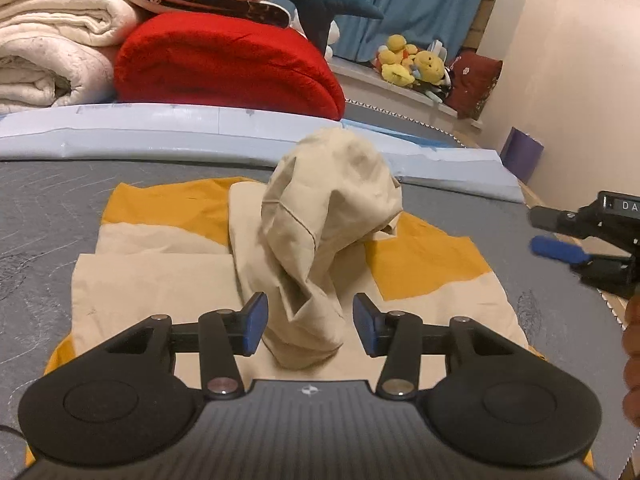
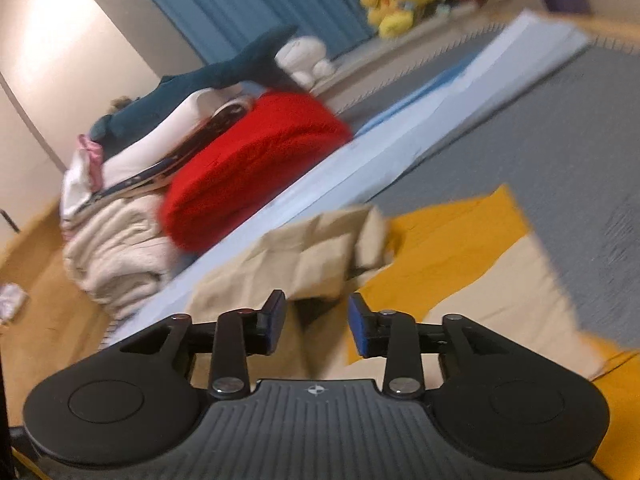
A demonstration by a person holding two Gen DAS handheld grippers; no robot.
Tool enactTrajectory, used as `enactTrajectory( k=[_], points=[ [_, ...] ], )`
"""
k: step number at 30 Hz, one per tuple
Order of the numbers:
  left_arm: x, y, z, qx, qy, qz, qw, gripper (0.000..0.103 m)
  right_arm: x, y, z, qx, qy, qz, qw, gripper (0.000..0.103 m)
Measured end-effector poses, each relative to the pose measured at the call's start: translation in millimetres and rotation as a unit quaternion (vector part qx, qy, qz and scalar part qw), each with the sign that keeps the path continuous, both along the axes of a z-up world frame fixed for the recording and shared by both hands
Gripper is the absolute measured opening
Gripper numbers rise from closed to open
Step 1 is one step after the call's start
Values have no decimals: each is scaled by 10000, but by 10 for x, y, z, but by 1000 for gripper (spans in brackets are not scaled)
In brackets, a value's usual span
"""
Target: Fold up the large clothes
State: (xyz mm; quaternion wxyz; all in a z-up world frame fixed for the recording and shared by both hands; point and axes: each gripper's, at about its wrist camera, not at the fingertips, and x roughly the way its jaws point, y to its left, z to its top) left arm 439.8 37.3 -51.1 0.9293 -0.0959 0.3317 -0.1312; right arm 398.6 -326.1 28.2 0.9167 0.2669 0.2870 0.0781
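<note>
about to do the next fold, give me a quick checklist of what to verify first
1. left hand-held gripper free of cloth: ok, pads stand apart around the beige bunched sleeve.
2. right hand-held gripper empty: ok, nothing between pads.
3. Beige and yellow garment flat: not ok, the sleeve stands up in a heap.
4. Garment fully on the grey bed: cannot tell, near edge hidden.
5. Sharp view: not ok, the right wrist view is blurred.
</note>
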Motion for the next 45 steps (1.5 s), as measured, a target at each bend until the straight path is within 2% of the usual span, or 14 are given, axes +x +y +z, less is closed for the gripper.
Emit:
enactTrajectory(
  k=[5, 8, 10, 12, 17, 20, 22, 24, 25, 31, 34, 35, 38, 45],
  points=[
    [82, -51, -108, 179, 12, -7, 9998, 49, 193, 269, -201, 418, 289, 418, 9978, 40],
    [65, -169, -91, 578, -370, -240, 9974, 6, 308, 384, -250, 529, 333, 517, 9967, 41],
    [-17, -315, -52, 1106, -782, -614, 9889, 0, 346, 402, -267, 567, 304, 552, 9964, 45],
    [-177, -513, -72, 1811, -1256, -1392, 9654, 0, 384, 378, -291, 719, 303, 556, 9954, 54],
    [-591, -814, -481, 3441, -1542, -3126, 8718, 0, 434, 234, -445, 1115, 508, 368, 9918, 63],
    [-653, -782, -590, 3624, -1403, -3415, 8558, 0, 470, 245, -556, 962, 753, 311, 9920, 64],
    [-637, -730, -587, 3595, -1355, -3355, 8602, 0, 477, 250, -616, 981, 890, 220, 9909, 61],
    [-595, -677, -538, 3443, -1271, -3217, 8728, 1, 487, 268, -656, 939, 933, 191, 9910, 12],
    [-552, -630, -499, 3288, -1192, -3111, 8837, 2, 488, 274, -663, 876, 939, 202, 9915, 4],
    [-206, -240, -145, 1397, -535, -2200, 9640, 24, 410, 164, -654, 617, 977, -279, 9929, 2],
    [-25, 10, -58, 188, -115, -1647, 9861, 40, 391, 112, -676, 538, 1096, -381, 9918, 2],
    [24, 60, -42, -34, 35, -1440, 9896, 55, 389, 112, -688, 464, 1162, -365, 9915, 2],
    [170, 193, -146, -930, 718, -802, 9898, 67, 387, 143, -723, 183, 1321, -319, 9906, 2],
    [297, 505, -364, -2904, 1475, 52, 9455, 74, 408, 209, -731, -182, 1411, -330, 9893, 2]
  ],
)
